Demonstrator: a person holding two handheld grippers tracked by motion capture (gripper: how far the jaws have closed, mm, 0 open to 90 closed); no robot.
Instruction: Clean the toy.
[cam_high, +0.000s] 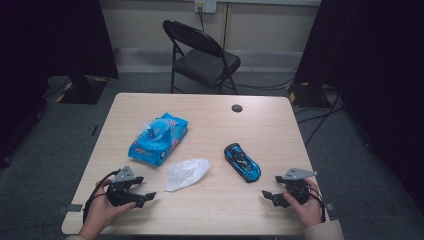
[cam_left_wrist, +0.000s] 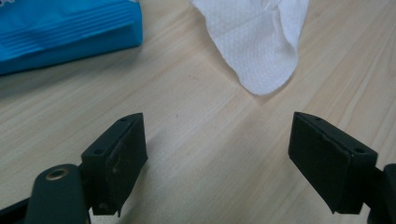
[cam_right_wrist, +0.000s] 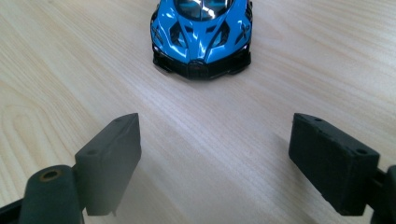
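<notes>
A blue and black toy car (cam_high: 242, 162) stands on the wooden table (cam_high: 210, 115), right of centre. A crumpled white wipe (cam_high: 186, 173) lies near the middle, and a blue pack of wet wipes (cam_high: 158, 138) with its lid up lies behind it to the left. My left gripper (cam_high: 143, 198) sits low at the table's front left, held in a hand, open and empty. In the left gripper view the white wipe (cam_left_wrist: 261, 42) lies just ahead and the blue pack (cam_left_wrist: 65, 32) is at the upper left. My right gripper (cam_high: 270, 196) rests at the front right, open, with the car's nose (cam_right_wrist: 201, 37) straight ahead.
A small dark round grommet (cam_high: 237, 108) sits near the table's far edge. A black folding chair (cam_high: 202, 57) stands behind the table on the grey floor. Dark curtains hang at both sides, and cables run across the floor at the right.
</notes>
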